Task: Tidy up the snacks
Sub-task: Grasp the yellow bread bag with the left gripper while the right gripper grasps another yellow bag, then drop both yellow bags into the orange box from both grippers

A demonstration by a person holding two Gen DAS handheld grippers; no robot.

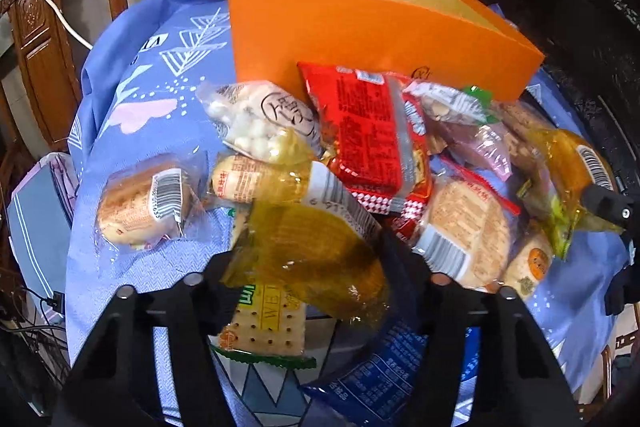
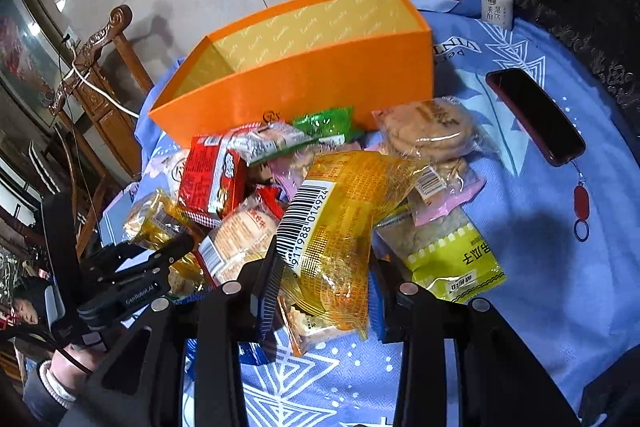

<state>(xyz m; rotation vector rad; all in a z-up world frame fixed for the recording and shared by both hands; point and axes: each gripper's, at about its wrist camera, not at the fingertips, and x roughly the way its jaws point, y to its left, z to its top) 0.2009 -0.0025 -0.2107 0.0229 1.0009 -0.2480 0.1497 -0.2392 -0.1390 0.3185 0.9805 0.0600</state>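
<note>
An open orange box (image 1: 360, 27) (image 2: 300, 83) stands on the blue cloth behind a heap of wrapped snacks, and the part of its inside that I see holds nothing. My left gripper (image 1: 312, 255) is shut on a yellow see-through packet (image 1: 320, 251) at the near side of the heap. The right wrist view shows this gripper (image 2: 176, 247) at the left. My right gripper (image 2: 324, 259) is shut on a yellow barcoded packet (image 2: 340, 219), lifted over the pile. It shows at the right edge of the left wrist view (image 1: 604, 203). A red packet (image 1: 360, 131) (image 2: 208, 179) lies on top of the heap.
A dark phone (image 2: 536, 115) with a red charm and a drink can (image 2: 497, 7) lie on the cloth right of the box. A carved wooden chair (image 1: 48, 27) stands at the left, dark carved furniture (image 1: 580, 7) at the right. A person's hand (image 2: 60, 367) holds the left gripper.
</note>
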